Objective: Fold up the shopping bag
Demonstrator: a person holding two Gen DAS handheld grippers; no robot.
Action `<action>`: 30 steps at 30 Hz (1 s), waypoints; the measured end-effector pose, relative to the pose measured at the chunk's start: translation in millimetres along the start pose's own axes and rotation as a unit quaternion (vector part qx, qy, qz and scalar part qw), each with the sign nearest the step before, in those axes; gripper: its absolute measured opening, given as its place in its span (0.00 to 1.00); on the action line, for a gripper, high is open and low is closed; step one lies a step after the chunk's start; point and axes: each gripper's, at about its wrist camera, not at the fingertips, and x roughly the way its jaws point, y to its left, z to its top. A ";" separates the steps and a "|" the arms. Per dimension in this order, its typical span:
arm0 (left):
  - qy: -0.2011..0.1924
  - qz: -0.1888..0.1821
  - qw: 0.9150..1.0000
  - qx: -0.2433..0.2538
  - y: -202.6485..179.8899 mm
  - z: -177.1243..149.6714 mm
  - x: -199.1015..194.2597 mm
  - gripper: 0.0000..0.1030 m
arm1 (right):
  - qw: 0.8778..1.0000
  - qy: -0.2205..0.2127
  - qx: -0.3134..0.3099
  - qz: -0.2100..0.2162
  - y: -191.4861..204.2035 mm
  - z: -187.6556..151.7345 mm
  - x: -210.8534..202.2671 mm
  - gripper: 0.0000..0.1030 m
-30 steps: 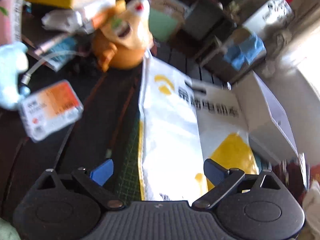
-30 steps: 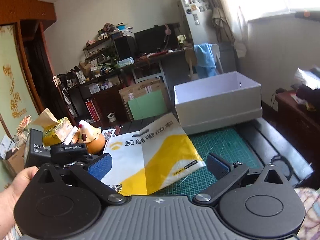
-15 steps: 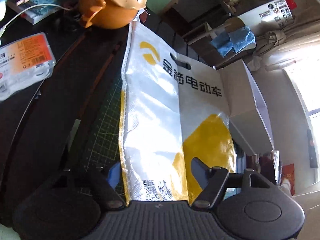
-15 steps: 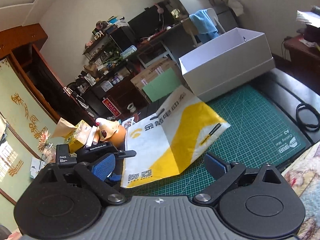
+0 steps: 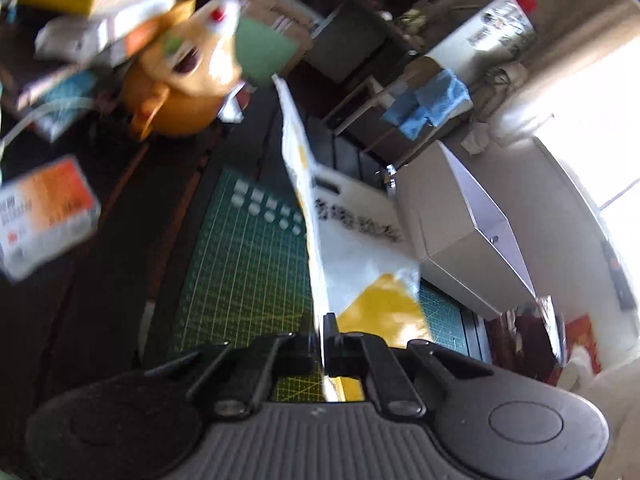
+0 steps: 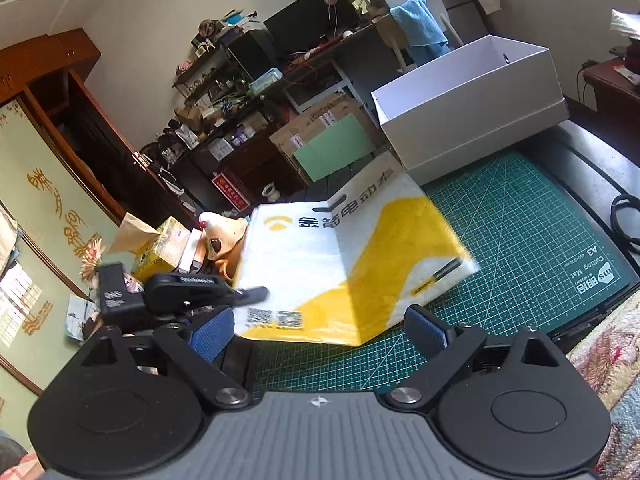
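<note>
cluttered room; green cutting mat (image 6: 516,236) bears shopping bag (image 6: 344,264), left gripper (image 5: 322,344) clamping its edge, right gripper (image 6: 316,328) spread apart.

In the left wrist view the orange toy (image 5: 180,92) and the orange-label box (image 5: 44,216) are blurred by motion, so the print is unreadable; the shopping bag (image 5: 360,264) is seen nearly edge-on; its near edge is hidden between the fingers of the left gripper (image 5: 322,354); the white box (image 6: 472,108) hides the bag's far corner.

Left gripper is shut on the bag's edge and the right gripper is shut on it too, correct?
Not quite. The left gripper is shut on the bag, but the right gripper is open and holds nothing, as the right wrist view shows.
</note>
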 end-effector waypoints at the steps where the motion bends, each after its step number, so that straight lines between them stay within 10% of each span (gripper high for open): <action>1: -0.004 0.000 1.000 0.009 -1.6 0.7 -2.5 0.03 | 1.000 0.003 -0.004 -0.004 0.5 1.5 2.4 0.91; 8: -0.029 -0.003 0.998 0.056 -8.6 5.6 -17.2 0.04 | 0.999 0.027 -0.033 -0.030 3.9 11.7 19.2 0.72; 10: -0.036 -0.003 0.997 0.069 -10.6 7.0 -21.4 0.04 | 0.998 0.034 -0.041 -0.038 4.9 14.7 24.1 0.56; 12: -0.044 -0.004 0.996 0.083 -12.6 8.4 -25.6 0.04 | 0.994 0.077 -0.054 -0.050 -7.7 28.5 66.3 0.19; 14: -0.051 -0.005 0.994 0.096 -14.6 9.9 -29.8 0.05 | 0.989 0.119 -0.057 -0.061 -15.1 32.8 102.8 0.09; 24: -0.057 -0.125 0.972 0.190 -55.1 -15.1 -33.3 0.42 | 0.976 0.191 -0.062 -0.083 -32.7 22.7 172.3 0.09; 30: 0.014 -0.197 0.973 0.122 -59.1 -23.2 9.2 0.55 | 0.984 0.157 -0.055 -0.070 -36.9 37.4 157.5 0.09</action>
